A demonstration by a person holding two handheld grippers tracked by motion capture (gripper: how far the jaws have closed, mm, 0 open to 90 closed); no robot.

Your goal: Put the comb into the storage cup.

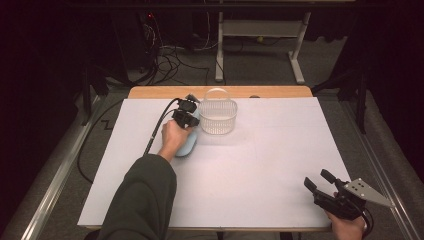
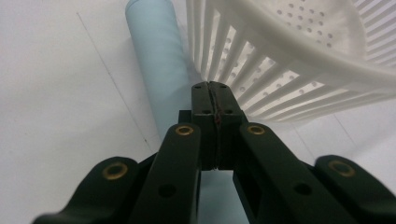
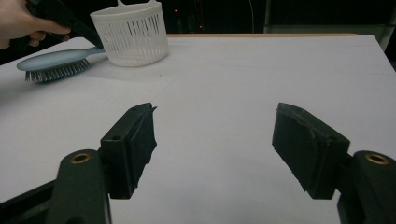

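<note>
Up top, left gripper (image 1: 190,111) with jaws pressed together, empty, poised over the handle of the pale blue hairbrush (image 3: 53,64) lying on the white table (image 1: 260,165) just beside the white basket (image 1: 218,116). Right gripper (image 1: 320,181) near the table's front corner, jaws spread, holding nothing.

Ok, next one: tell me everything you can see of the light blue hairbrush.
The hairbrush is pale blue, plastic-looking, with an oval head and a round, smooth handle. It lies flat on the white table sheet, dark bristles facing down and sideways. Its handle end runs up to the white slotted basket; whether they touch cannot be told. The left tool, jaws shut, sits over the handle beside the basket, not gripping it.
</note>
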